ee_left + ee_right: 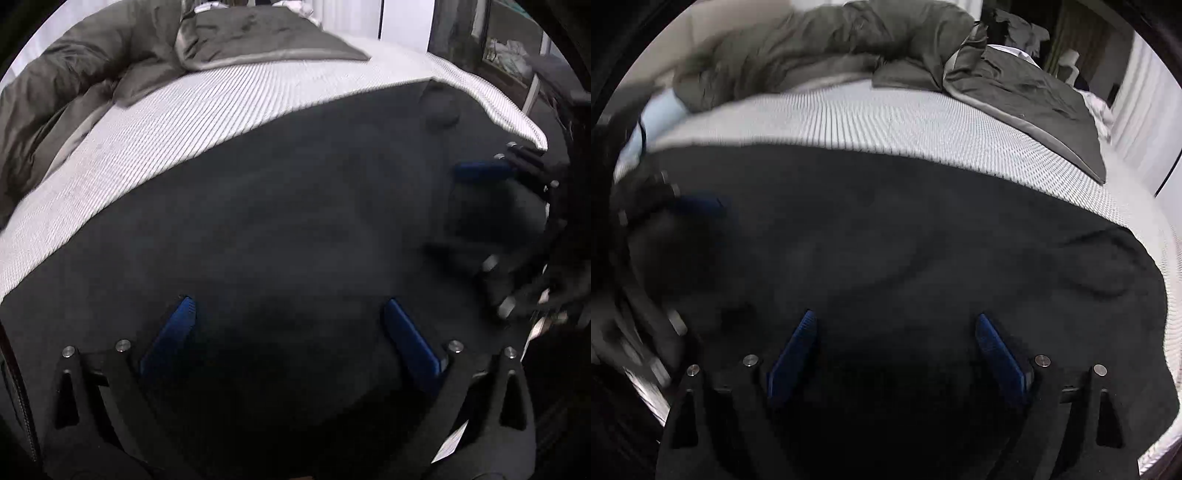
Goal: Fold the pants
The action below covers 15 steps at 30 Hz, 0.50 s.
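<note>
Both hand-held grippers — left and right — are hovering released, grasping nothing, over the dark pants spread flat on the bed, likely for folding.

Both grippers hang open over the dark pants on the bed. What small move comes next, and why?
Probably lower the left gripper and right gripper onto the near edge of the pants and pinch: fingers spread, holding nothing, fabric flat on the striped mattress.

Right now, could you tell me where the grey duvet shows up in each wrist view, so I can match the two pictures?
Left wrist view: the grey duvet is bunched along the top left, beyond the striped sheet.
Right wrist view: the grey duvet runs across the top, trailing down the right.
Shared landmark: the dark pants spread in front of the sheet.
</note>
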Motion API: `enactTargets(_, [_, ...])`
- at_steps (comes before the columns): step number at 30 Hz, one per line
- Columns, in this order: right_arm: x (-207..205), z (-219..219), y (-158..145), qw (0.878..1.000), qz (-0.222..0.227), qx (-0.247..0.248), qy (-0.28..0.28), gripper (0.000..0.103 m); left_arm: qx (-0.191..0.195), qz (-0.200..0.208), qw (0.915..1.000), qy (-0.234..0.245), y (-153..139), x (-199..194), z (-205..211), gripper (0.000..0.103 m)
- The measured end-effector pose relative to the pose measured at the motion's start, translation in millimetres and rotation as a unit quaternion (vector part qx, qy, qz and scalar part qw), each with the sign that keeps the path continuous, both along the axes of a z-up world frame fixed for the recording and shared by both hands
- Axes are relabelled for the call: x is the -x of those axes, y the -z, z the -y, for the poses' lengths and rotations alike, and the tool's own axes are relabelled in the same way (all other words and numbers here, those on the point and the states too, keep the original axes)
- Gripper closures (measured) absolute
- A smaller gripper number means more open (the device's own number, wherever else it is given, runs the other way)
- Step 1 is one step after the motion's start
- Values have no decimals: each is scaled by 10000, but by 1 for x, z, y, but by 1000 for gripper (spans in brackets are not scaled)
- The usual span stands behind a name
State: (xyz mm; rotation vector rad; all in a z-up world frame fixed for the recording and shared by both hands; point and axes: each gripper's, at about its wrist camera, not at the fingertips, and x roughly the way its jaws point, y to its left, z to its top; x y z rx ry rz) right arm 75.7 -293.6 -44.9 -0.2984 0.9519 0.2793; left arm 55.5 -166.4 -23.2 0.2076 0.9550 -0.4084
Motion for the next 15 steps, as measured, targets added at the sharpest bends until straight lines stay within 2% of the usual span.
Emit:
enactTargets(2, [4, 20, 2, 9998, 0, -116, 182, 13, 91, -25, 9995, -285, -2, 3, -37, 0])
enactTargets(4, [-2, 47, 1, 9979, 58, -40, 648, 13, -181, 79, 9979, -623, -5, 12, -68, 0])
enactTargets(5, [-6, 64, 2, 9952, 126, 115, 960, 13, -330, 111, 9948, -959, -5, 16, -93, 0])
enactTargets(7, [-10, 94, 2, 9879, 246, 351, 1490, 12, -351, 57, 9876, -1529, -3, 18, -134, 0])
enactTargets(8, [-8, 101, 0, 9858, 273, 350, 1618, 12, -299, 51, 9811, -1912, -5, 25, -159, 0])
enactTargets(9, [-8, 106, -3, 9844, 311, 320, 1703, 12, -271, 57, 9775, -2090, -7, 29, -171, 0])
enactTargets(11, [-9, 108, -7, 9835, 378, 211, 1756, 12, -371, 118, 9666, -2532, -13, 39, -191, 2])
enactTargets(12, [-8, 104, -9, 9838, 404, 158, 1740, 12, -246, 144, 9655, -2588, -18, 44, -197, 3])
enactTargets(15, [2, 68, -20, 9915, 481, -367, 1148, 12, 298, 135, 9722, -2320, -32, 59, -181, 3])
